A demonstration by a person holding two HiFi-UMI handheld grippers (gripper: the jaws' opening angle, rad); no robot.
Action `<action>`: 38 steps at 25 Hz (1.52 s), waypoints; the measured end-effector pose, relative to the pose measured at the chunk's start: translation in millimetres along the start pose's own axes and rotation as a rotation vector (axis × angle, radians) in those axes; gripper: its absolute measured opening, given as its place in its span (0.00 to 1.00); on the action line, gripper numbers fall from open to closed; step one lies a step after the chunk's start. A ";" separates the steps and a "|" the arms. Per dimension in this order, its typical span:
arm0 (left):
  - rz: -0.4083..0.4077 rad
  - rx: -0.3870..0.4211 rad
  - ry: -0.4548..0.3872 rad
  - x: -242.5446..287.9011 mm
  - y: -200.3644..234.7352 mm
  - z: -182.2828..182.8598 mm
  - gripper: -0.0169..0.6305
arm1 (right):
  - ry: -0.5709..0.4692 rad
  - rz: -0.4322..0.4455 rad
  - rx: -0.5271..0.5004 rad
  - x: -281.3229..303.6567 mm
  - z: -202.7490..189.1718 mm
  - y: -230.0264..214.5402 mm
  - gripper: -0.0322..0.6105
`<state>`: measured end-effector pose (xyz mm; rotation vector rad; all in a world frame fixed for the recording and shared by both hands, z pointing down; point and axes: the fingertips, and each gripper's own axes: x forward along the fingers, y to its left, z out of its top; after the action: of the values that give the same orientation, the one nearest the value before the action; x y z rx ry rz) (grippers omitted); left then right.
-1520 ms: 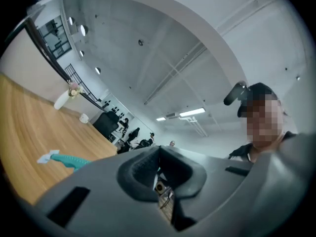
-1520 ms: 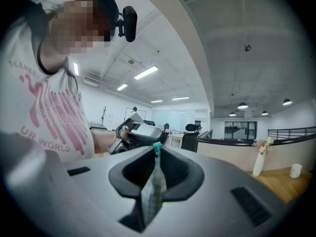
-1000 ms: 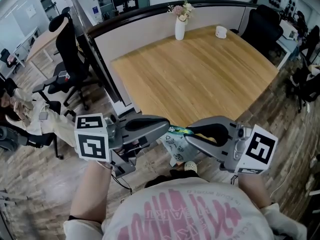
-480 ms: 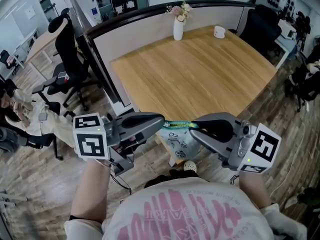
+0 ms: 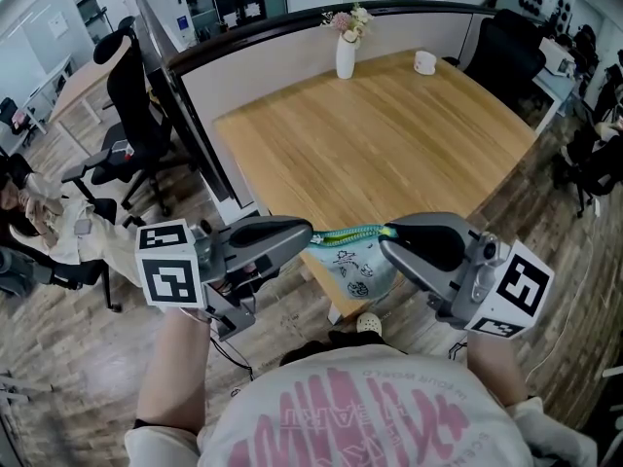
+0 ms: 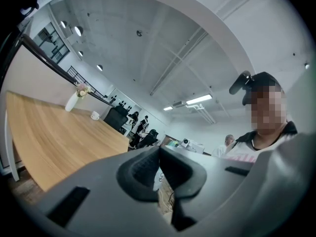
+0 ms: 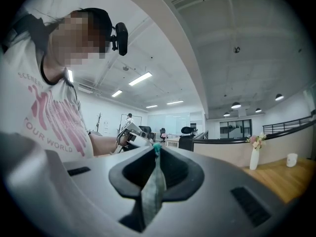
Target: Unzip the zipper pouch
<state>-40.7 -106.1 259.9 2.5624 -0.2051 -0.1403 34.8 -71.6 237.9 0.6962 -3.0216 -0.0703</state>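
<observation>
A pale zipper pouch [image 5: 355,267] printed with small doodles hangs in the air between both grippers, just in front of the table's near corner. Its teal zipper [image 5: 348,233] runs taut along the top edge. My left gripper [image 5: 311,234] is shut on the pouch's left top corner; in the left gripper view the gripper [image 6: 159,154] pinches it, and pouch fabric [image 6: 164,197] shows below the closed pads. My right gripper [image 5: 385,235] is shut on the right end of the zipper; in the right gripper view the gripper [image 7: 156,153] holds a strip of fabric [image 7: 153,186] with a teal tip. Whether that is the pull I cannot tell.
A wooden table [image 5: 370,134] lies ahead, with a white vase of flowers [image 5: 349,54] and a white cup [image 5: 429,62] at its far edge. A dark partition borders the table's left and far sides. A black office chair [image 5: 131,95] stands left on the wood floor.
The right gripper has moved right and a little up, away from the left one. The pouch's top edge is now stretched longer between them. The left gripper has stayed put.
</observation>
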 end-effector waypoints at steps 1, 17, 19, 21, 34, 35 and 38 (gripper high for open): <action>0.003 0.001 0.000 -0.3 0.6 0.0 0.03 | -0.005 -0.005 0.000 -0.8 0.5 -0.9 0.10; 0.000 0.003 -0.022 -3.7 0.9 2.8 0.03 | -0.113 -0.150 0.023 -24.9 13.3 -20.7 0.10; -0.005 0.004 -0.024 -2.7 -1.1 4.1 0.03 | -0.134 -0.171 0.029 -28.5 17.1 -23.5 0.10; -0.009 0.004 -0.024 -2.3 -1.9 4.0 0.03 | -0.148 -0.184 0.033 -30.5 19.2 -25.0 0.10; -0.021 -0.008 -0.028 -3.4 2.9 -0.6 0.03 | -0.169 -0.255 0.053 -38.7 17.0 -33.9 0.10; -0.019 -0.007 -0.027 -3.5 3.2 -0.8 0.03 | -0.162 -0.262 0.054 -39.1 15.9 -34.9 0.10; -0.018 -0.007 -0.030 -3.0 3.3 -0.7 0.03 | -0.153 -0.272 0.065 -41.0 13.4 -37.7 0.10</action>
<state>-44.0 -107.9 262.5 2.5566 -0.1923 -0.1862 87.4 -87.1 221.3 1.1553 -3.0598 -0.0355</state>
